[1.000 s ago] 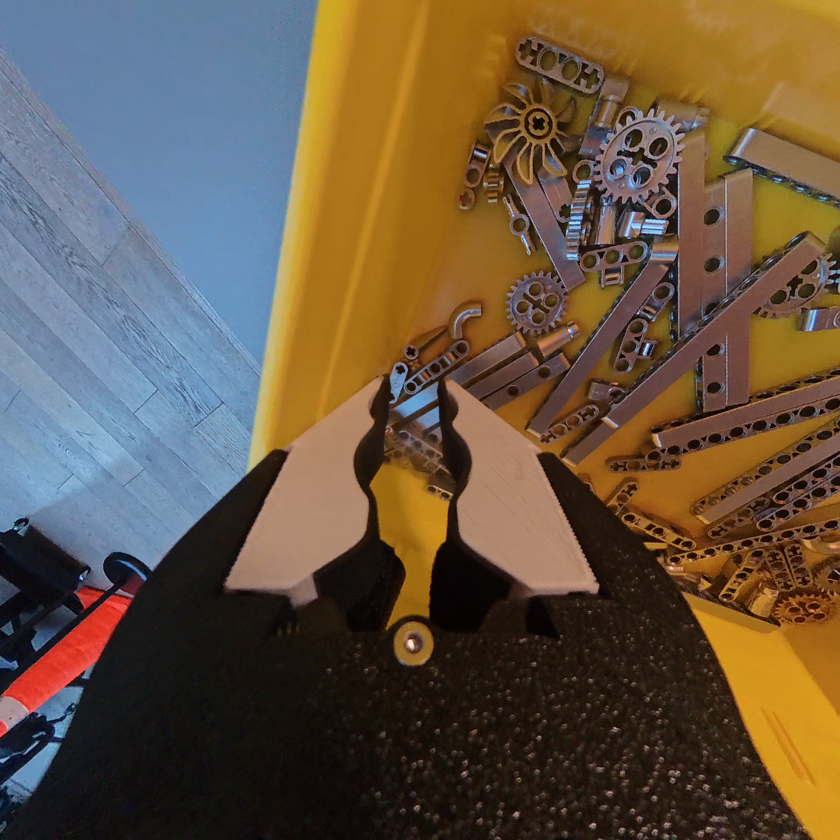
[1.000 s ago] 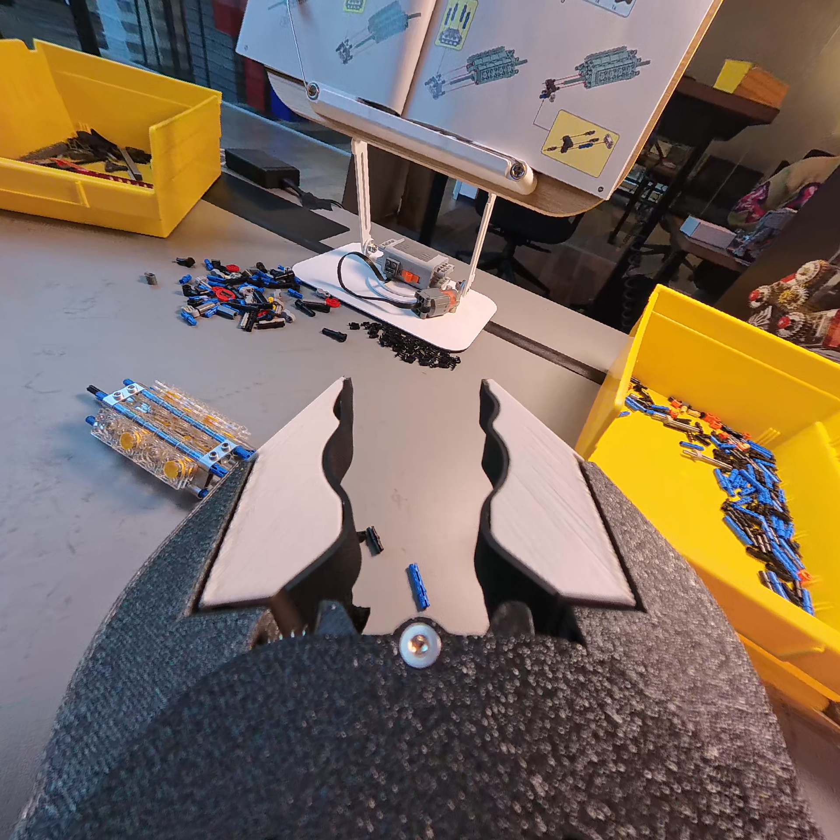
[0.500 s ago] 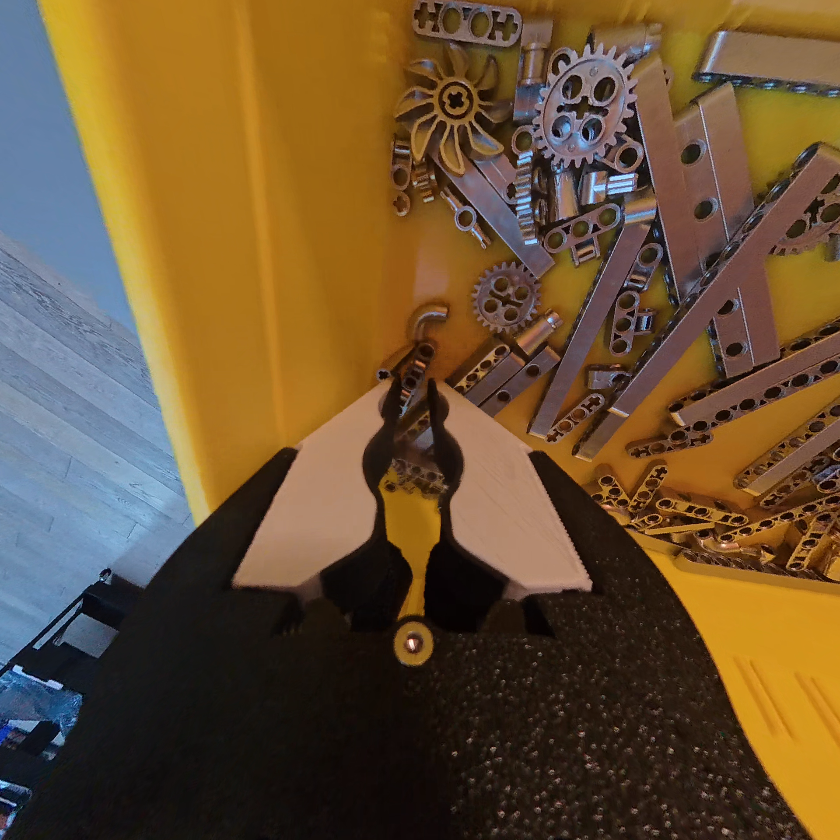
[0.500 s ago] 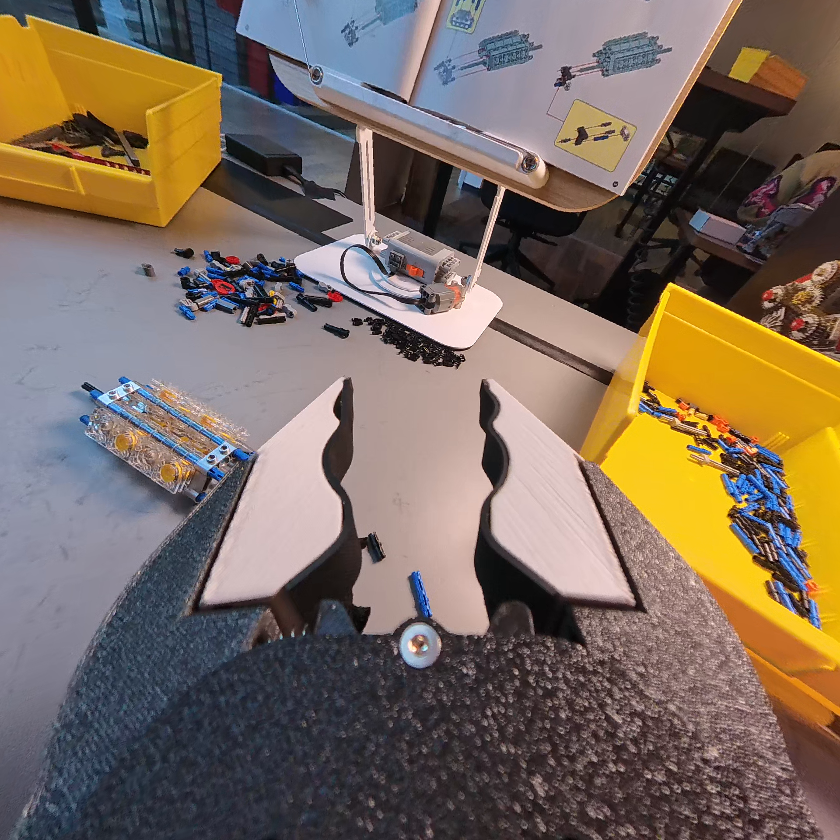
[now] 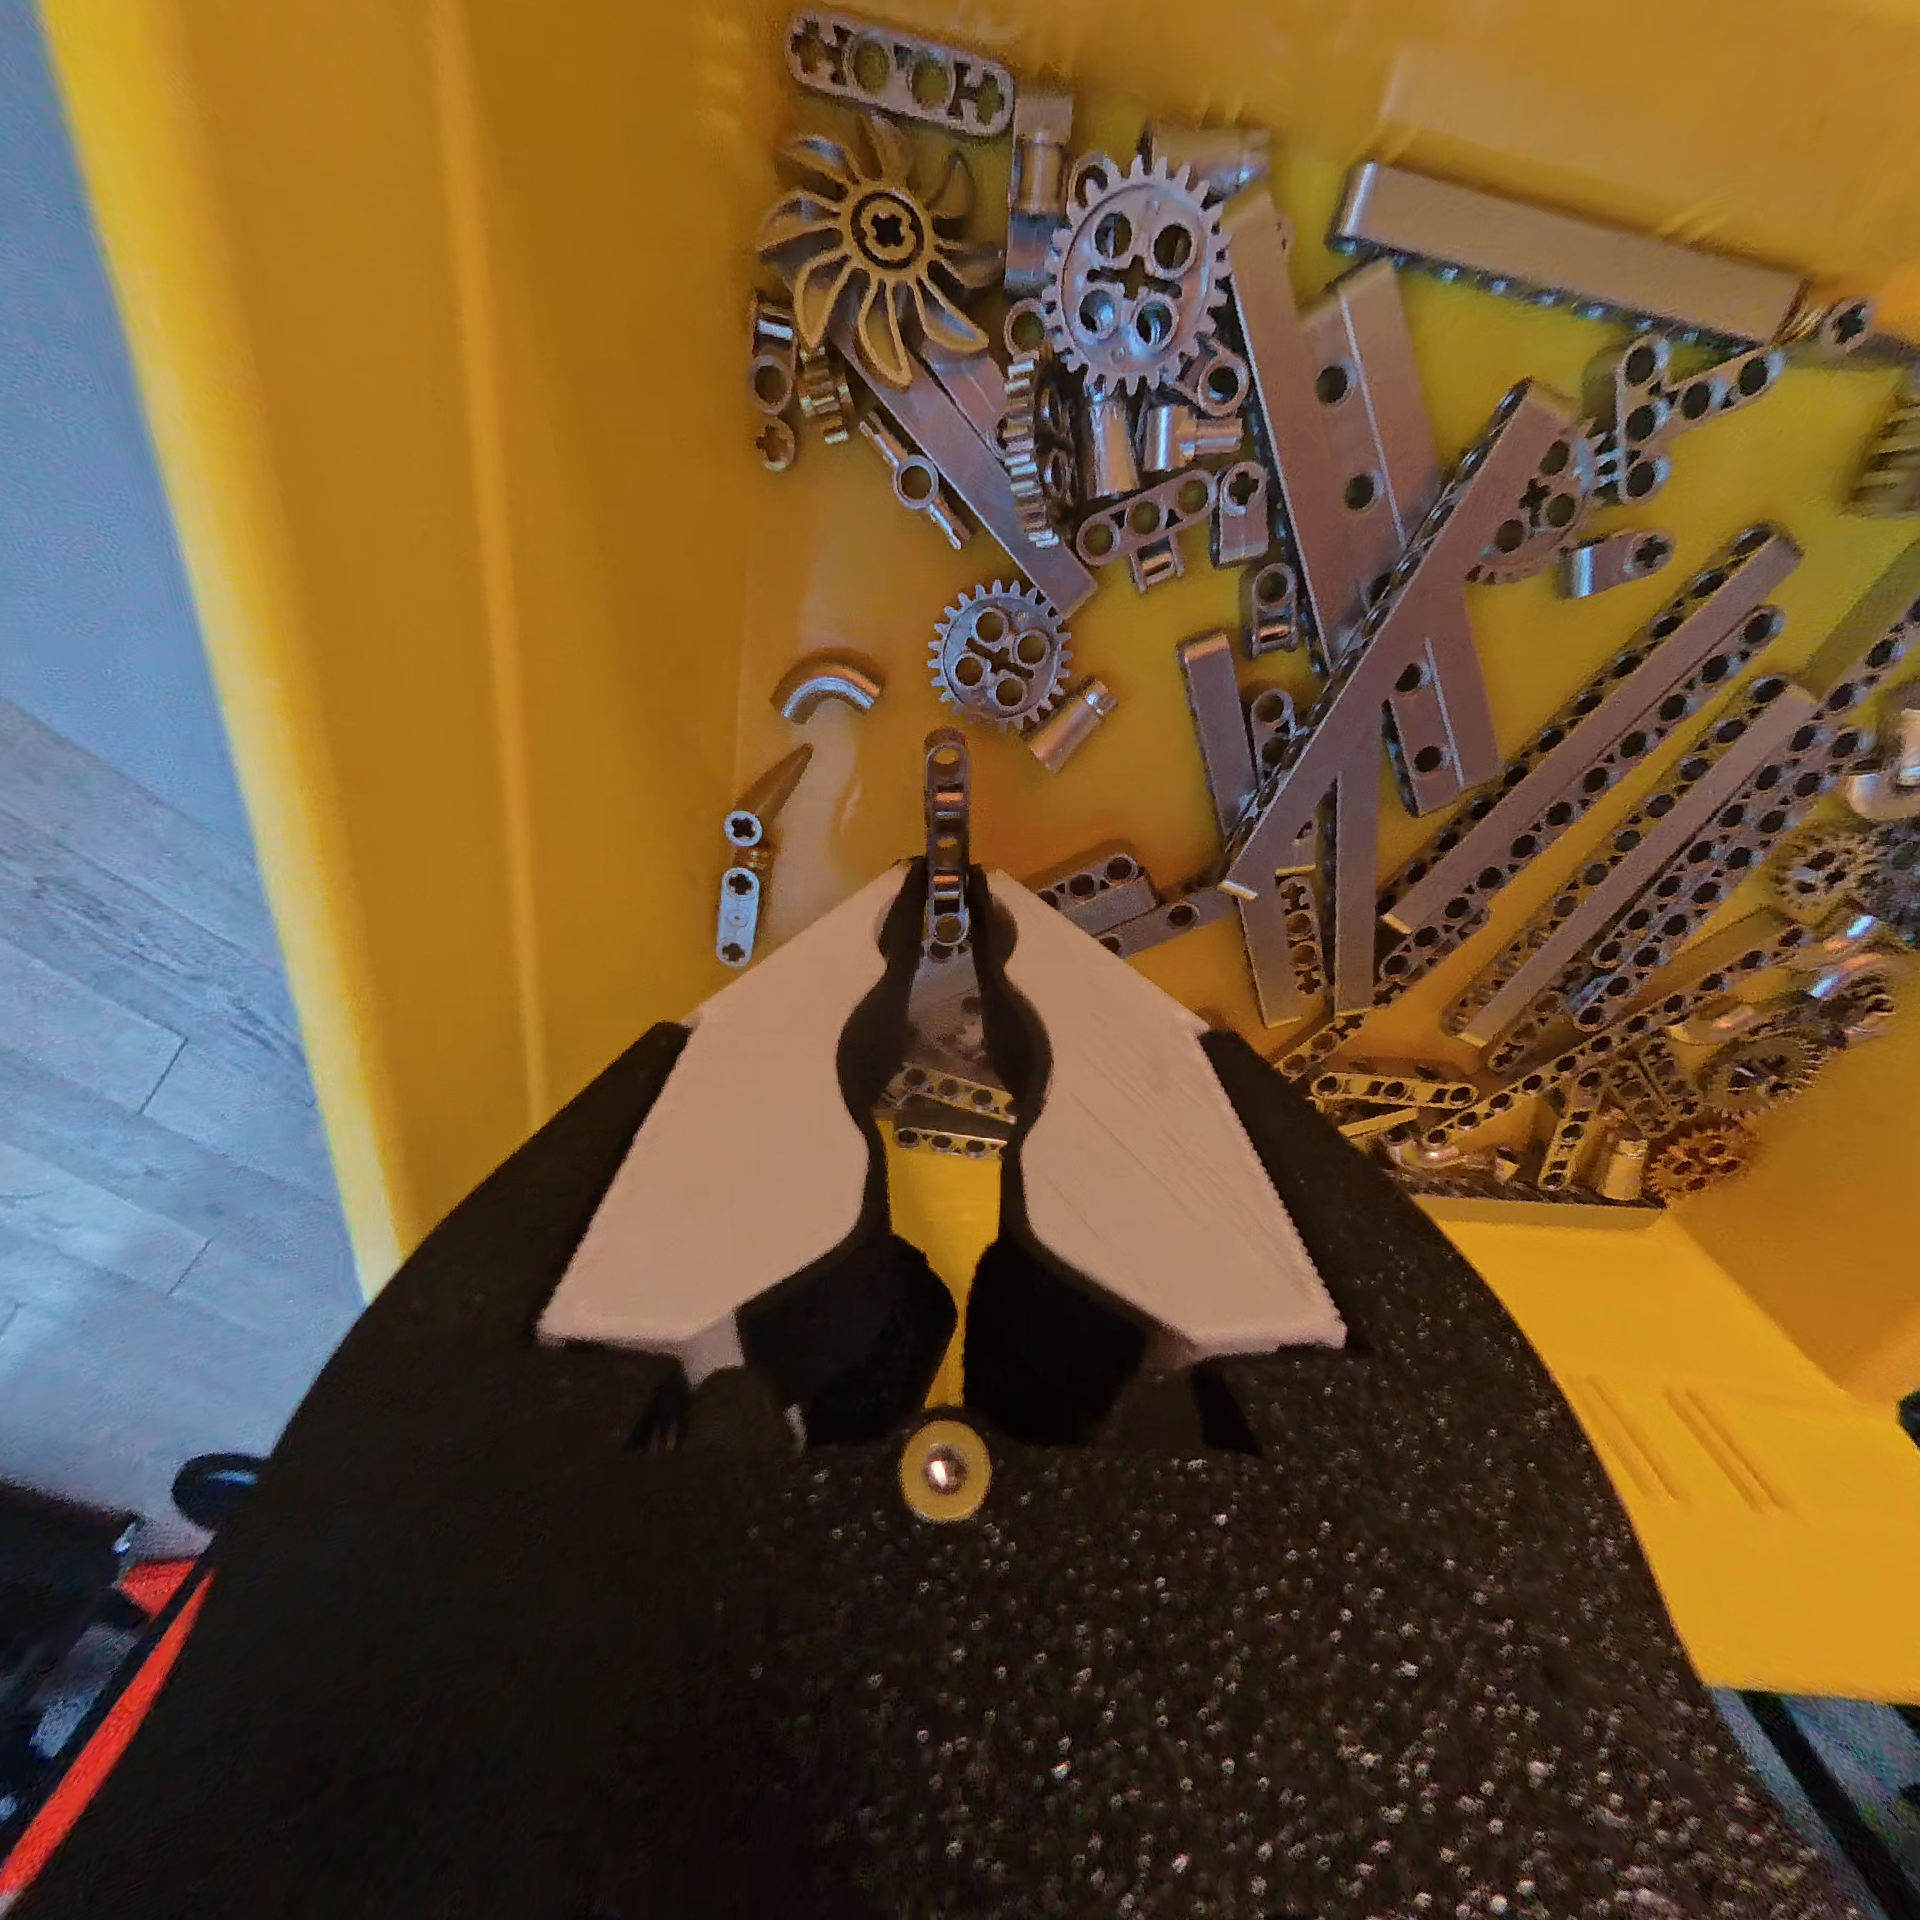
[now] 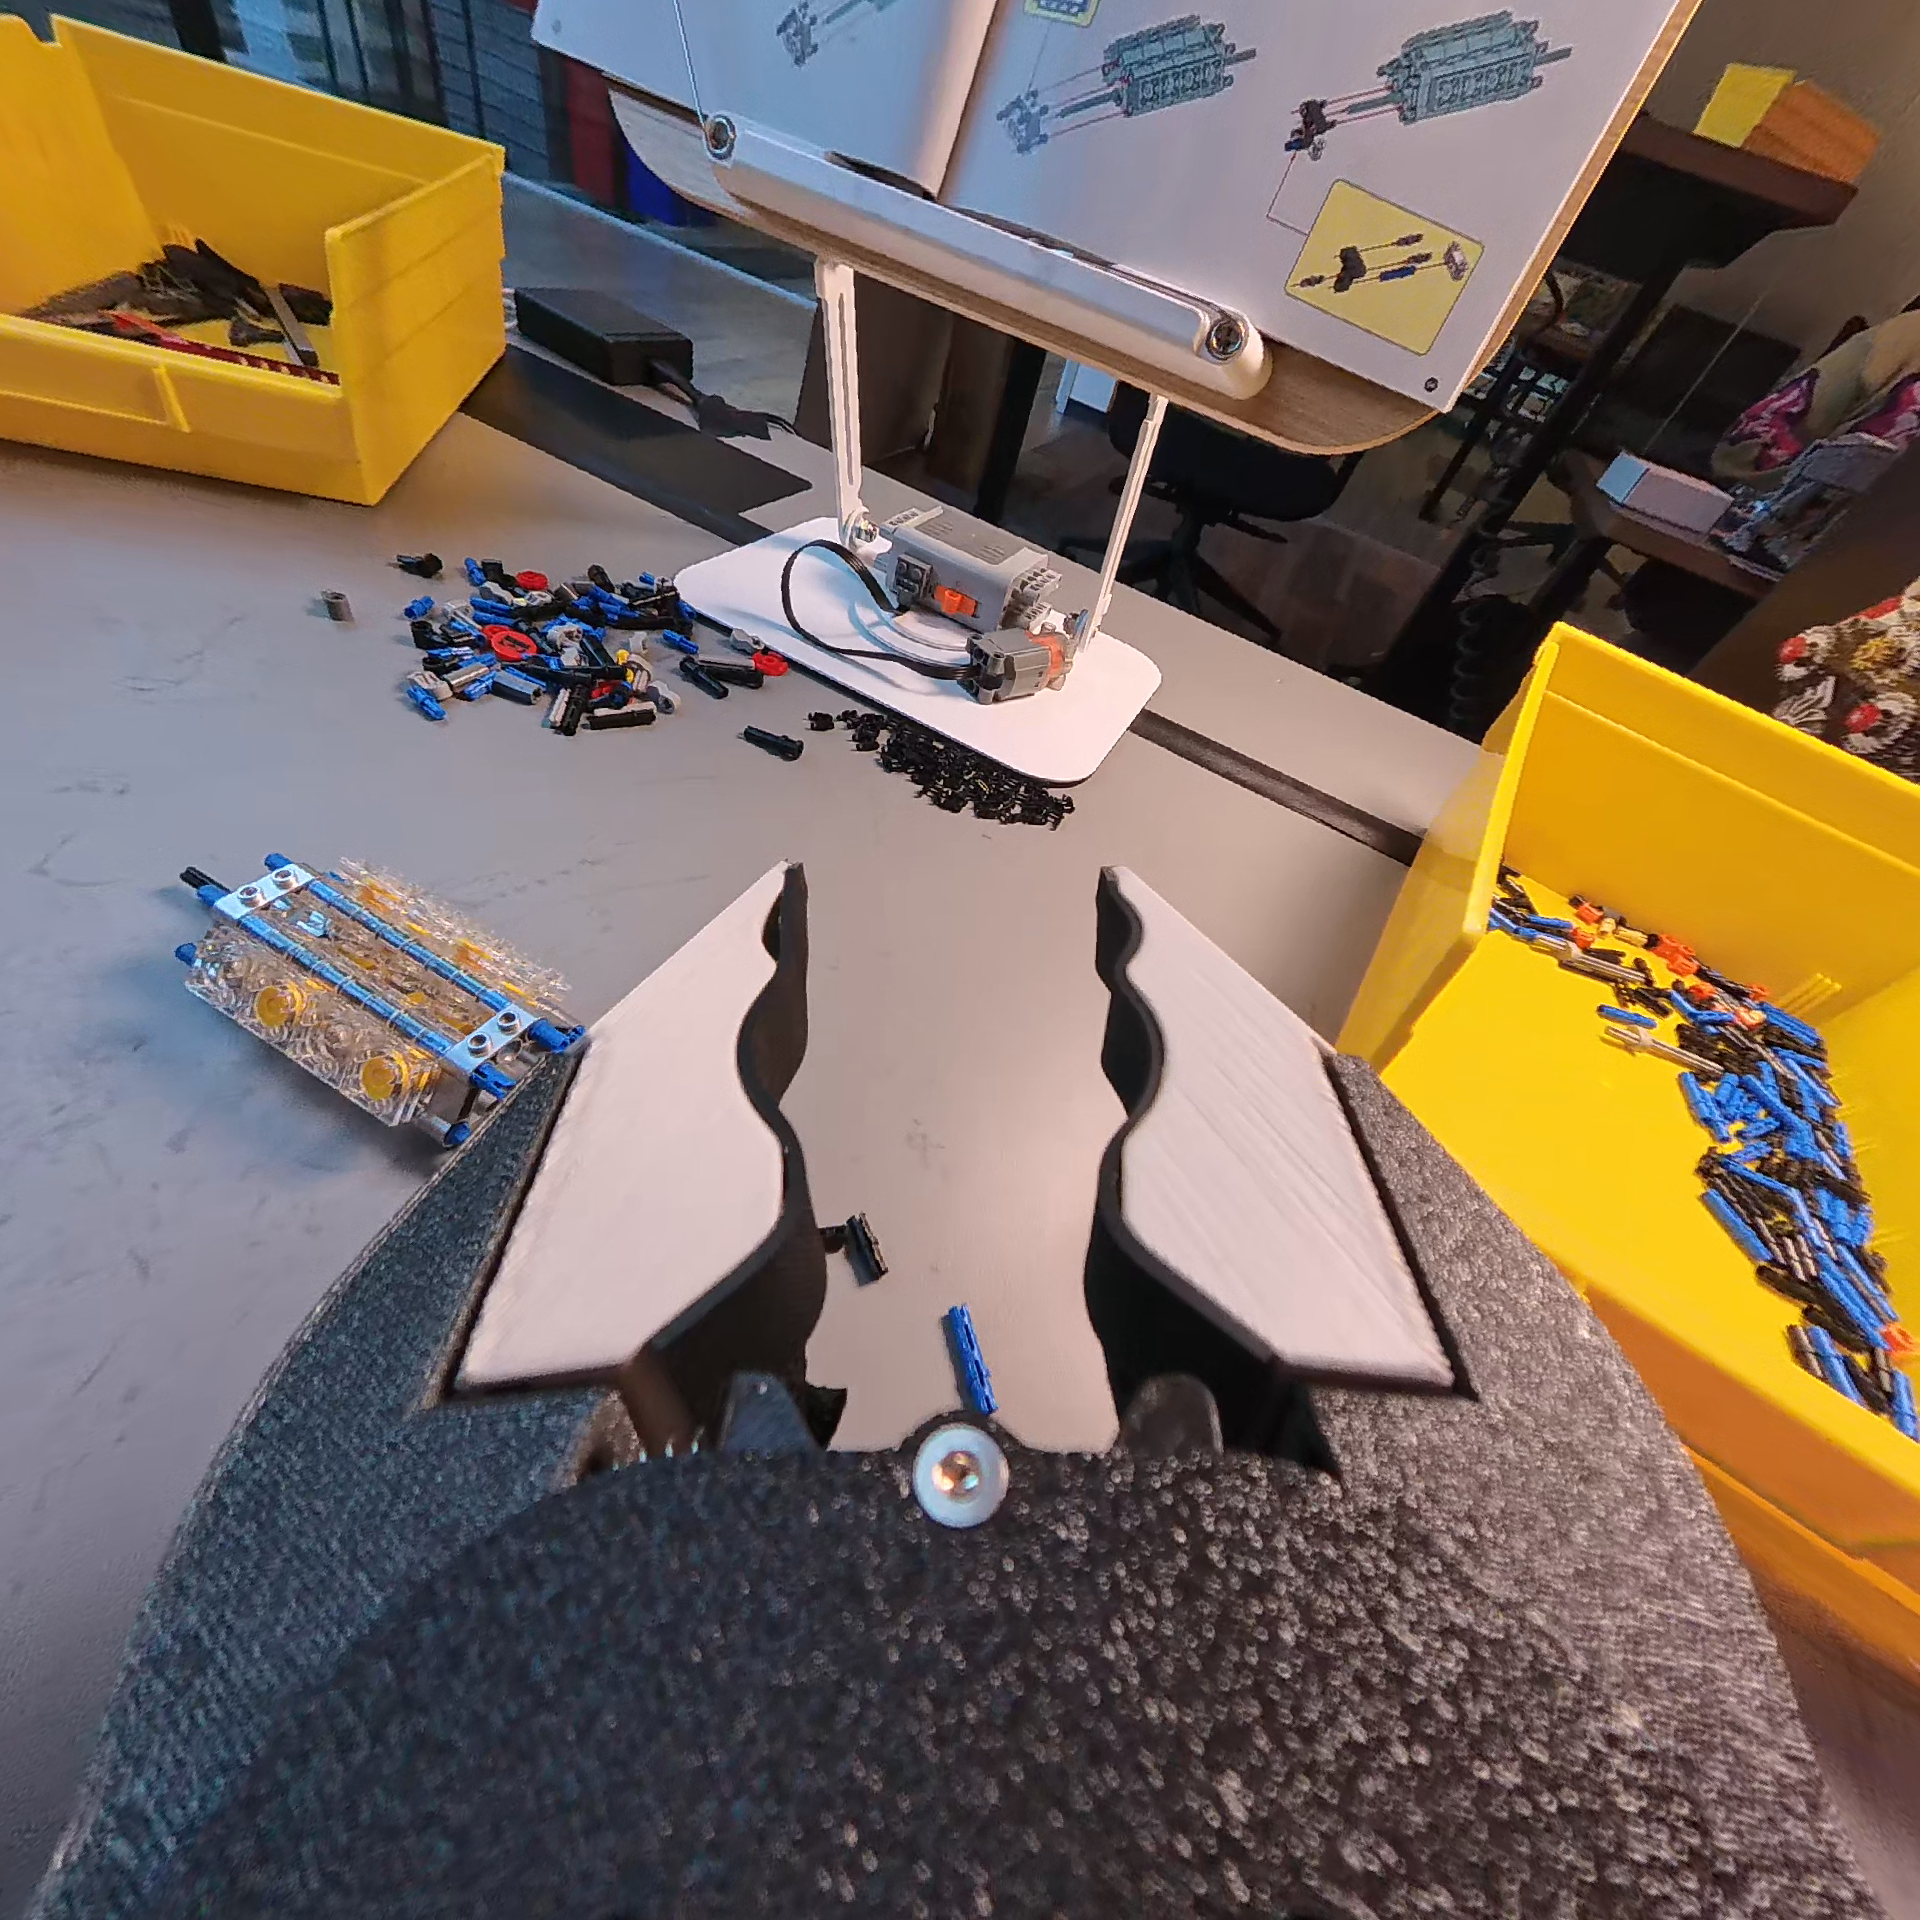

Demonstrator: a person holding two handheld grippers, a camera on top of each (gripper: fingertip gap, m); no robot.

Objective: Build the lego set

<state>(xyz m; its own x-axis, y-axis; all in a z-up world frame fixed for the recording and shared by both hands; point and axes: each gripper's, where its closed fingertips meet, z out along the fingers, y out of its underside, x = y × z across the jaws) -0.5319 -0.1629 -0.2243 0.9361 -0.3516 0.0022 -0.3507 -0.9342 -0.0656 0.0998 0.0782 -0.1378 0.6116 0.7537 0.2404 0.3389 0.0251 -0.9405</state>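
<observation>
My left gripper (image 5: 943, 883) is shut on a thin grey beam with holes (image 5: 945, 800), which sticks out past the fingertips above the floor of a yellow bin (image 5: 582, 520). The bin holds several grey gears, a fan wheel (image 5: 883, 244) and long grey beams (image 5: 1621, 748). My right gripper (image 6: 951, 883) is open and empty above the grey table (image 6: 156, 748). A small black pin (image 6: 862, 1247) and a blue pin (image 6: 969, 1356) lie on the table between its fingers. A clear and blue block assembly (image 6: 364, 997) lies to its left.
A yellow bin of blue and black pins (image 6: 1662, 1091) stands at the right; another yellow bin (image 6: 239, 260) at the far left. A stand with an instruction sheet (image 6: 1195, 135) and its white base (image 6: 935, 675), a grey battery box (image 6: 966, 577) and loose small parts (image 6: 561, 655) lie ahead. The grippers' ends are close to 70 cm from one another.
My left gripper has closed on the thin grey beam and lifted it off the pile near the bin's wall. My right gripper stays open, drifting only slightly.
</observation>
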